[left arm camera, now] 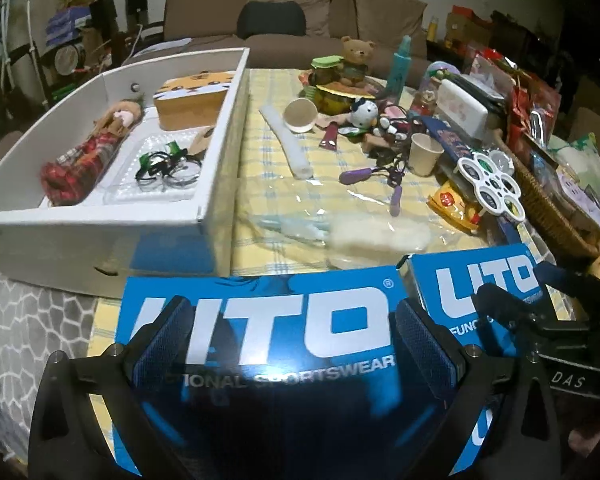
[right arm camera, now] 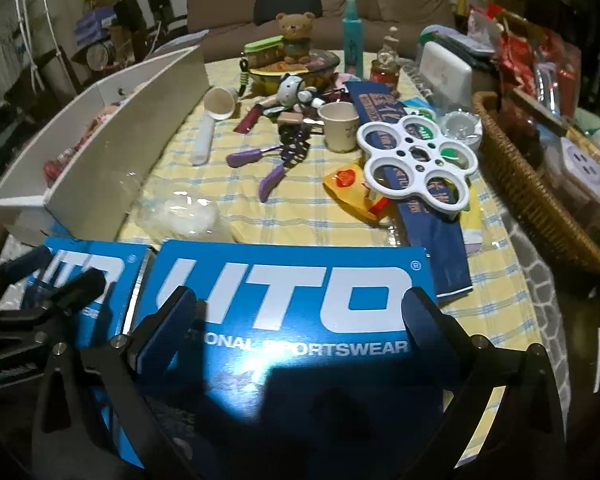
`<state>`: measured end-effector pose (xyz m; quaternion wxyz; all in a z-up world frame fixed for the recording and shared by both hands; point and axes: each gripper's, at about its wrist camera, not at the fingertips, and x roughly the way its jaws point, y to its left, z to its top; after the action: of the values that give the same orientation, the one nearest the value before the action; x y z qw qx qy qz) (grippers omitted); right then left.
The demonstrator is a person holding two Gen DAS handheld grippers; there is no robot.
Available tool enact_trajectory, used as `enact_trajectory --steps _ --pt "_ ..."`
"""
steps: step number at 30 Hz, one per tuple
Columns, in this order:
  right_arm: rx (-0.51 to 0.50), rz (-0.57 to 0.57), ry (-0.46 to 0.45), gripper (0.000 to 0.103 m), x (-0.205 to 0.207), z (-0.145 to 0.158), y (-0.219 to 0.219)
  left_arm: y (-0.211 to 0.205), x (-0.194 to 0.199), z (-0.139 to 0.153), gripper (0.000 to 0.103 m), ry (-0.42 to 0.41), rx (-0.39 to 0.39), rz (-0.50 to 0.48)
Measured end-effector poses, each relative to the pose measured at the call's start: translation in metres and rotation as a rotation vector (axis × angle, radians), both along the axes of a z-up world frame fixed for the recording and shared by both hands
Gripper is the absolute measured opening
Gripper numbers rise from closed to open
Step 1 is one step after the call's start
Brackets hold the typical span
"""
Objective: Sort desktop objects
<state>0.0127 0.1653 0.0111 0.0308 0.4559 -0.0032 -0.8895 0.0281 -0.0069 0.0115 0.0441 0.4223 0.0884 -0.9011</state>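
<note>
Two blue UTO sportswear boxes lie side by side at the near table edge. My left gripper (left arm camera: pixel 292 320) is open and hovers over the left box (left arm camera: pixel 260 320). My right gripper (right arm camera: pixel 300 312) is open over the right box (right arm camera: pixel 292 300), which also shows in the left wrist view (left arm camera: pixel 480 284). A white storage box (left arm camera: pixel 216 128) at the left holds a doll (left arm camera: pixel 92 148), a tiger tin (left arm camera: pixel 196 96) and rings in a clear tray (left arm camera: pixel 168 168). Loose items crowd the yellow checked cloth (right arm camera: pixel 292 216).
On the cloth lie a clear bag with white fluff (left arm camera: pixel 376 236), purple jump rope handles (right arm camera: pixel 248 158), paper cups (right arm camera: pixel 340 124), a white round-holed tray (right arm camera: pixel 416 160), a yellow snack bag (right arm camera: pixel 352 188), a bear figure (right arm camera: pixel 296 36) and a teal bottle (right arm camera: pixel 352 36). A wicker basket (right arm camera: pixel 540 200) stands right.
</note>
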Motion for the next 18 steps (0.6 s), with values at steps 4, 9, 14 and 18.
enact_trajectory --steps 4,9,14,18 --pt "0.005 0.002 -0.004 0.103 -0.004 0.0 -0.001 0.005 -0.01 -0.004 0.103 -0.041 -0.052 0.014" --pt "0.039 -0.001 -0.018 0.103 -0.008 -0.001 -0.008 0.005 -0.016 -0.006 0.103 -0.052 -0.058 0.056" --pt "0.022 0.022 -0.042 0.103 -0.014 0.001 -0.009 0.0 -0.015 -0.006 0.103 -0.049 -0.049 0.078" --pt "0.019 0.031 -0.035 0.103 -0.019 -0.001 -0.011 -0.004 -0.016 -0.006 0.103 -0.049 -0.047 0.093"
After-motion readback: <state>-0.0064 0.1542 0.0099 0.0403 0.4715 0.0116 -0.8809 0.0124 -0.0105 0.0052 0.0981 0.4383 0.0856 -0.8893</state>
